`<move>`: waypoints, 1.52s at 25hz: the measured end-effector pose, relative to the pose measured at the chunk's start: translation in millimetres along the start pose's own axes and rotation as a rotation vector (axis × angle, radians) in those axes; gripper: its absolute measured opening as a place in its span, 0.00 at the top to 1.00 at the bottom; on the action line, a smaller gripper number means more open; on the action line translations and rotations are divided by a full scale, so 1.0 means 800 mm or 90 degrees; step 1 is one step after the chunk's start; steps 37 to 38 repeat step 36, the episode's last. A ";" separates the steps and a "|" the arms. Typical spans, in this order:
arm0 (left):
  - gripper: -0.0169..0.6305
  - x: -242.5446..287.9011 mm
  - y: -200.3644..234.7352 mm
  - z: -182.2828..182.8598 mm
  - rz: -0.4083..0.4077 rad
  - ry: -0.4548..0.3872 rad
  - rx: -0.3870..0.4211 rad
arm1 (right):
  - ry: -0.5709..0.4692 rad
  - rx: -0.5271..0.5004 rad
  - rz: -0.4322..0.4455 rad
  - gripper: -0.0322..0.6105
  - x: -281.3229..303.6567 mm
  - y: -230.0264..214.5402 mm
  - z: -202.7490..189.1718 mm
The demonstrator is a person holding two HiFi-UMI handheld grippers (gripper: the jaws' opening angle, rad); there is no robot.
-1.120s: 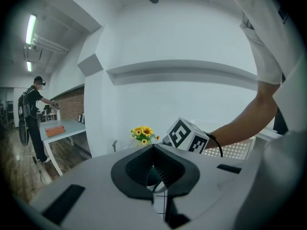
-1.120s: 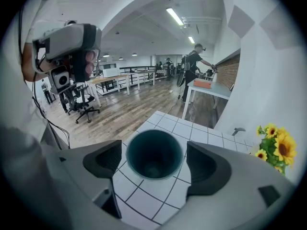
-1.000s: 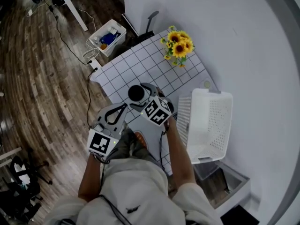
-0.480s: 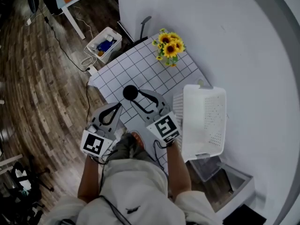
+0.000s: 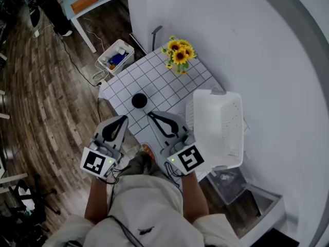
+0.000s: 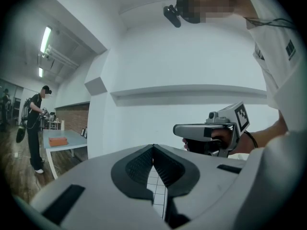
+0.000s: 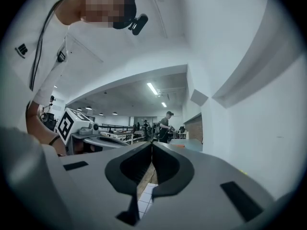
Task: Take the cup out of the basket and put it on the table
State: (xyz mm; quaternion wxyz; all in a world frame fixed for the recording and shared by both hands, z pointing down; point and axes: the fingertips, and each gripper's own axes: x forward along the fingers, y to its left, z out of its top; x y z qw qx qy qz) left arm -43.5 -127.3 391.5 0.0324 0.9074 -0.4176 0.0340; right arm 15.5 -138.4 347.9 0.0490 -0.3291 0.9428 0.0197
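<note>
The black cup (image 5: 139, 101) stands upright on the white checkered table (image 5: 169, 89), left of the white perforated basket (image 5: 218, 127). Nothing shows inside the basket. My right gripper (image 5: 151, 115) is drawn back from the cup toward the person, its tips a short way from it and not touching. Its jaws are shut with nothing between them (image 7: 152, 145). My left gripper (image 5: 123, 119) hangs by the table's near left edge, also shut and empty (image 6: 153, 147). The left gripper view shows the right gripper (image 6: 177, 130) held in a hand at the right.
A sunflower bunch (image 5: 177, 55) stands at the table's far end by the white wall. A white bin (image 5: 115, 57) and cables lie on the wooden floor to the left. A clear box (image 5: 229, 181) sits below the basket end. A person (image 5: 49, 4) stands far off.
My right gripper has let go of the cup, shut its jaws and pulled back toward the person. The cup stays on the table. The left gripper has barely moved.
</note>
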 end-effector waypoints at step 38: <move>0.96 -0.026 -0.026 0.030 -0.007 -0.020 0.029 | 0.030 -0.013 -0.023 0.93 -0.037 0.025 -0.004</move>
